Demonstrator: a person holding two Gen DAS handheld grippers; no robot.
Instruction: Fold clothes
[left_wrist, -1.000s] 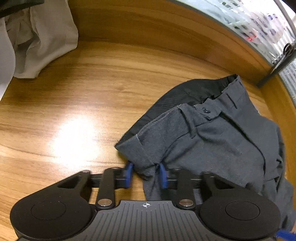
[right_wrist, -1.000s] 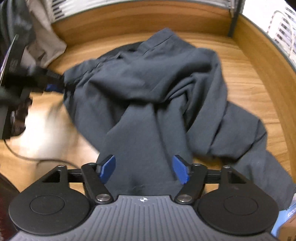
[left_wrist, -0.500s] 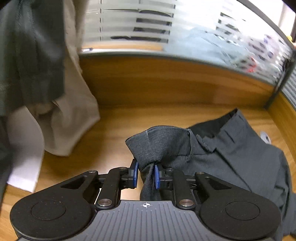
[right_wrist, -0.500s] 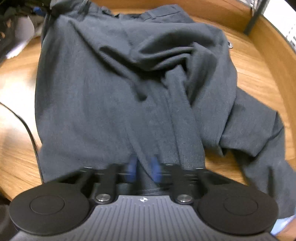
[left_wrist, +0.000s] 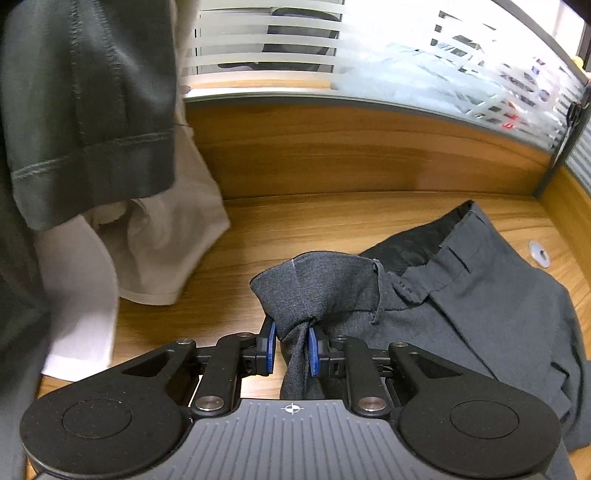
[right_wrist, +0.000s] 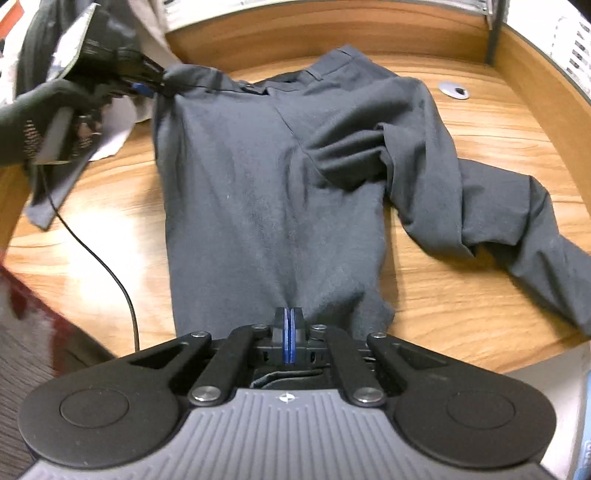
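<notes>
Dark grey trousers (right_wrist: 266, 192) lie on the wooden desk (right_wrist: 461, 314), waistband at the far side, one leg stretched toward me, the other leg (right_wrist: 517, 206) crumpled off to the right. My left gripper (left_wrist: 290, 349) is shut on a bunched corner of the waistband (left_wrist: 314, 284) and holds it lifted; it also shows in the right wrist view (right_wrist: 147, 86) at the far left. My right gripper (right_wrist: 289, 341) is shut on the near hem of the stretched leg at the desk's front edge.
Beige and dark clothes (left_wrist: 159, 229) hang at the left, over a white sheet (left_wrist: 77, 306). A wooden back panel (left_wrist: 369, 155) with frosted glass walls the desk. A cable grommet (right_wrist: 454, 89) sits at the far right. A black cable (right_wrist: 110, 273) trails left.
My left gripper shut on the waistband corner and lifted it. My right gripper closed on the leg hem and pulled the leg out straight toward me.
</notes>
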